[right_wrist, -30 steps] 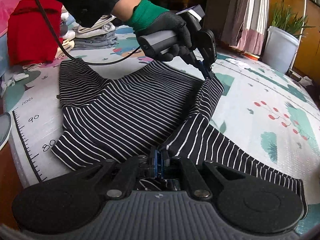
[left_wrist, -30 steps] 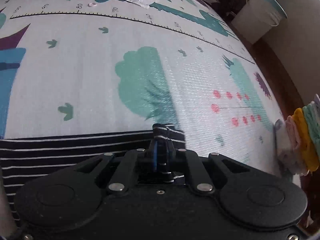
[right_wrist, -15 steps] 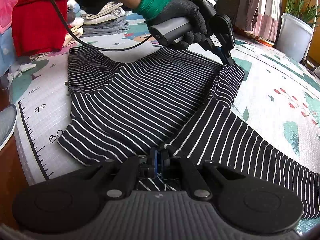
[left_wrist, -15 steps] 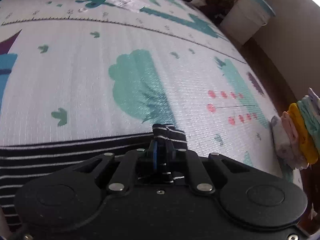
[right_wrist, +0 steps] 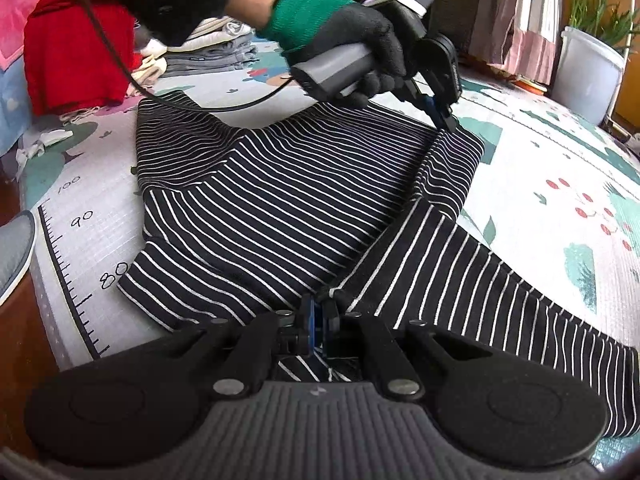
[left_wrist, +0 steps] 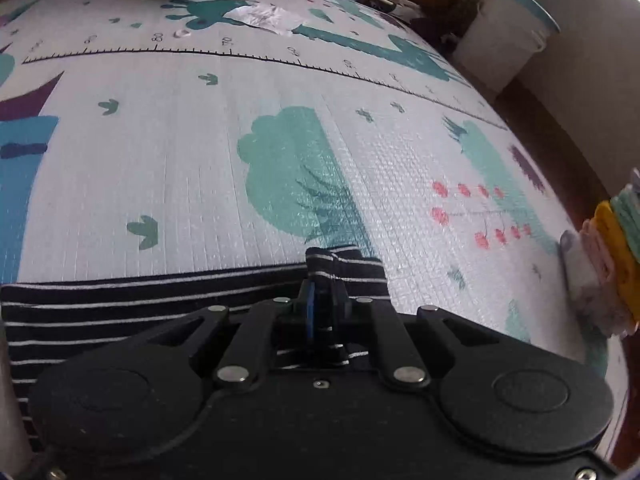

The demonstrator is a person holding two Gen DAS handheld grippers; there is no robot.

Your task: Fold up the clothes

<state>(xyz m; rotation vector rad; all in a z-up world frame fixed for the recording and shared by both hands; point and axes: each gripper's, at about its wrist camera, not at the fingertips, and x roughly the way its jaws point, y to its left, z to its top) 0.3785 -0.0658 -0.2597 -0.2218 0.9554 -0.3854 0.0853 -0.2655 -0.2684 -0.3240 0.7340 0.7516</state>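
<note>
1. The right gripper (right_wrist: 320, 314) is clamped on a pinch of the striped shirt (right_wrist: 256, 216) where the sleeve (right_wrist: 472, 292) meets the body, at the near edge of the play mat (right_wrist: 560, 152).
2. The left gripper (left_wrist: 322, 296) is closed on a bunched corner of the same shirt; in the right wrist view it (right_wrist: 442, 118) holds the shoulder end at the far side of the garment, with the gloved hand (right_wrist: 360, 44) just behind it.
3. The line between the two pinch points runs near-to-far along the sleeve's side of the body — that is the crease the next fold turns on, I judge.
4. The body lies flat to the left of that line, towards the mat edge with the printed ruler (right_wrist: 68, 248); the sleeve trails to the right, its long axis slanting towards the near right corner.
5. Both hands sit on the line, so neither is nearer — they would need to carry it leftwards together.
6. Beyond, folded grey clothes (right_wrist: 216, 48) and a red garment (right_wrist: 76, 48) sit at the far left edge.
</note>
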